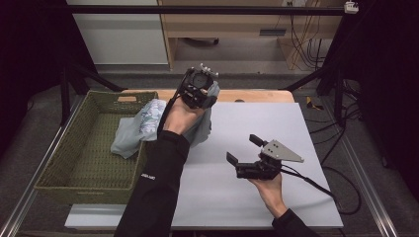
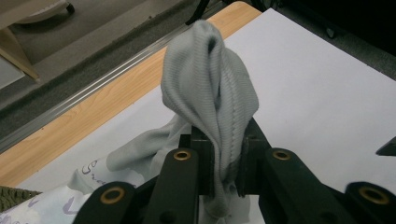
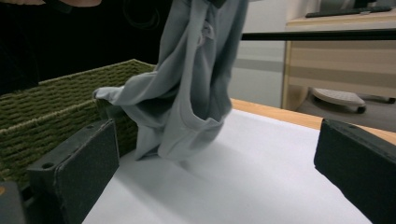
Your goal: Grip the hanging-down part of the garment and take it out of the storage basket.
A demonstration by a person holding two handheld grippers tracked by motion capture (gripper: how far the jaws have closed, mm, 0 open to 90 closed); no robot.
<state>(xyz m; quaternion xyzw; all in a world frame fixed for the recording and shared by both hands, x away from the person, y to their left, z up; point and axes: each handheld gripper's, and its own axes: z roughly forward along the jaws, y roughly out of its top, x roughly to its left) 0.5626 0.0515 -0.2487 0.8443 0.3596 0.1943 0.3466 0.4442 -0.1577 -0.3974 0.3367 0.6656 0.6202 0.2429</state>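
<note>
Two grippers: left gripper fingers clenched on grey garment, lifted beside basket; right gripper fingers released.

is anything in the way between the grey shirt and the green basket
Nothing visible stands in the way. The left gripper holds the grey shirt lifted beside the green basket, part of the cloth already draped over its near wall. The right gripper hangs open over the white mat, apart.
</note>
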